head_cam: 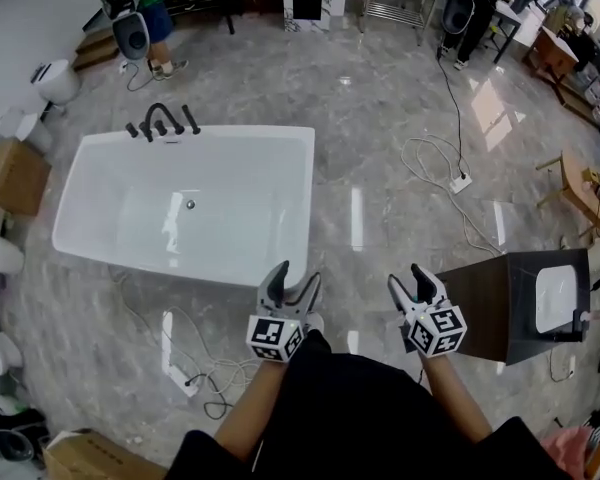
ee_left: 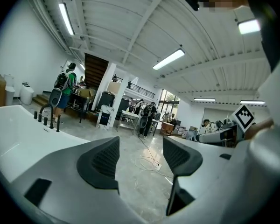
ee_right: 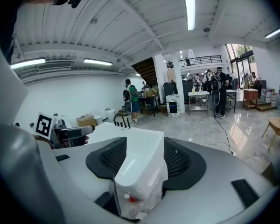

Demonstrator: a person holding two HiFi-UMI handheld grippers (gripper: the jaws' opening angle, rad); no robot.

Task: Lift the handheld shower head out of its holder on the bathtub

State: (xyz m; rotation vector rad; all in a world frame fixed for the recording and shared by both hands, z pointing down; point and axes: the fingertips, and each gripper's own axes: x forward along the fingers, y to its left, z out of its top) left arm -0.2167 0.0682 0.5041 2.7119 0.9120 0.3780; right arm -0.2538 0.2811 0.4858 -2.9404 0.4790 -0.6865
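A white freestanding bathtub (head_cam: 100, 183) stands on the grey marble floor at the left. On its far rim is a black tap set (head_cam: 160, 121) with an arched spout and slim upright pieces. The rod at its right end (head_cam: 191, 119) looks like the handheld shower head, sitting upright in its holder. The same fittings appear small in the left gripper view (ee_left: 48, 117) and the right gripper view (ee_right: 122, 120). My left gripper (head_cam: 298, 273) hovers open near the tub's front right corner, far from the taps. My right gripper (head_cam: 408, 276) is open beside it, empty.
A dark cabinet with a white basin (head_cam: 525, 308) stands close on the right. Cables and a power strip (head_cam: 458, 182) cross the floor beyond it, and more cable (head_cam: 195, 373) lies near the tub. Cardboard boxes (head_cam: 15, 173) and toilets line the left wall. People stand at the back.
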